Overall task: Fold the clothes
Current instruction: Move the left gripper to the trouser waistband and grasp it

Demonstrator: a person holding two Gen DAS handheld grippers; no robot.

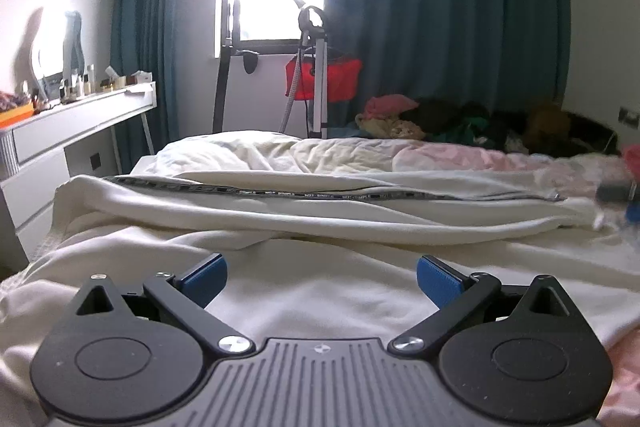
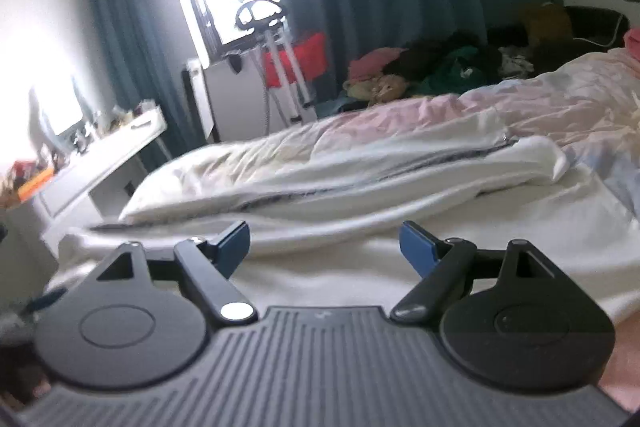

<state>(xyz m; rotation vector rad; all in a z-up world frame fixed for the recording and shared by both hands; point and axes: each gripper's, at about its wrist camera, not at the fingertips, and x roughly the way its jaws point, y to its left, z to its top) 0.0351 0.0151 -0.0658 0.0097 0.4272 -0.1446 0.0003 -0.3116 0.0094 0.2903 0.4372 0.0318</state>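
Note:
A cream-white garment (image 1: 304,211) with a dark printed zip band lies spread across the bed, partly folded over itself. It also shows in the right wrist view (image 2: 360,195). My left gripper (image 1: 322,279) is open, its blue pads just above the near part of the garment, holding nothing. My right gripper (image 2: 325,247) is open too, over the garment's near edge, empty. A blurred bit of the right gripper (image 1: 618,193) shows at the right edge of the left wrist view.
A pink and cream duvet (image 2: 500,107) covers the bed. A heap of mixed clothes (image 1: 452,121) lies at the far side. A white dressing table (image 1: 80,123) with small items stands left. A garment steamer stand (image 1: 318,75) and teal curtains (image 1: 440,7) are behind.

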